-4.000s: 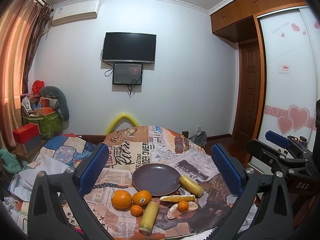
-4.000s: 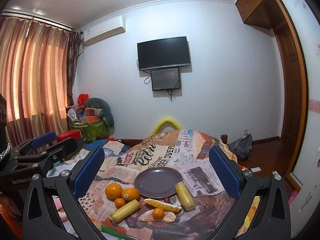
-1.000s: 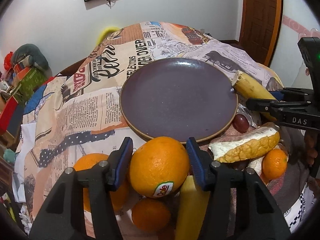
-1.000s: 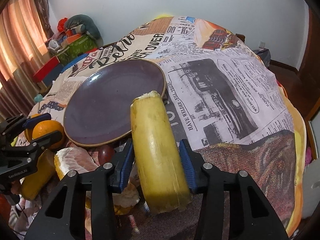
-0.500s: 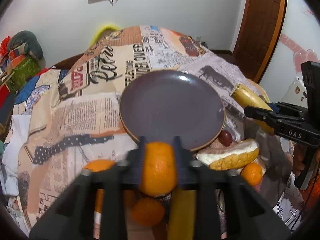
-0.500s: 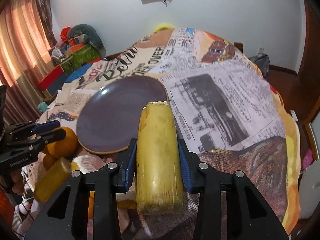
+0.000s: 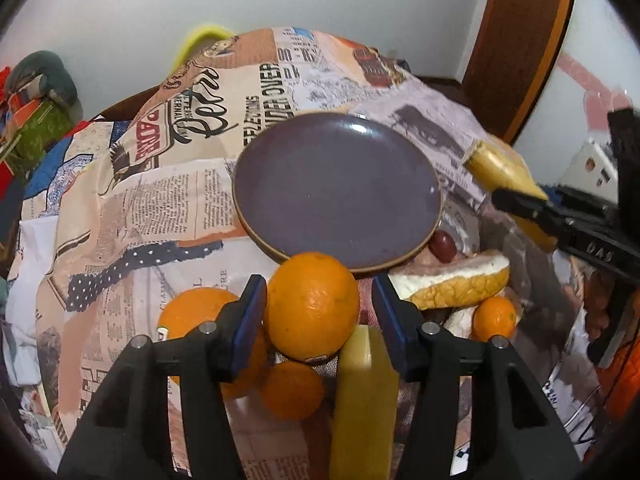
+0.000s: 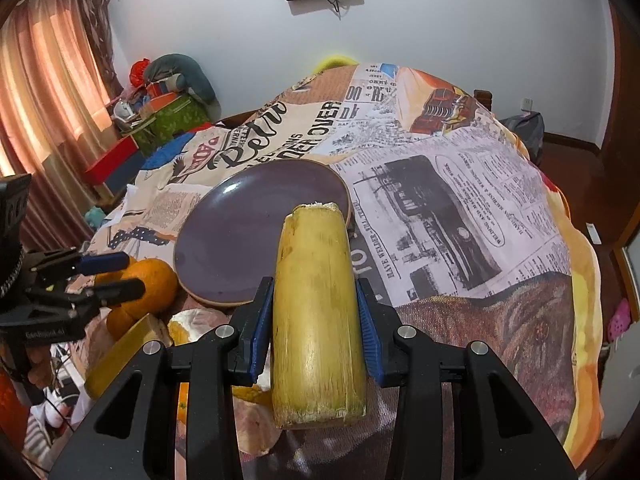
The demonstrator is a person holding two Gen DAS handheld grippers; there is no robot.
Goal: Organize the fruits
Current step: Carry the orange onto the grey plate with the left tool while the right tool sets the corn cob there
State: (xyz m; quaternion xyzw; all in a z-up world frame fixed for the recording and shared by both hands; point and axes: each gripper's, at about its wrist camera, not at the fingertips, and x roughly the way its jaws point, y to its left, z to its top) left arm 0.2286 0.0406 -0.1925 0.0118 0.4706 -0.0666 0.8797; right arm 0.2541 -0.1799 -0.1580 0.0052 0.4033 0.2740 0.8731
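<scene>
We are gripping the big orange (image 7: 312,306) in our left gripper (image 7: 318,316), pads clamped on its sides, at the plate's (image 7: 280,176) six o'clock edge. Our right gripper (image 8: 316,322) is squeezing a yellow cane piece (image 8: 316,308) at the plate's four o'clock. Around the orange, more oranges (image 7: 192,312) and another cane piece (image 7: 364,408) are lying on the newspaper-print cloth (image 7: 160,200).
</scene>
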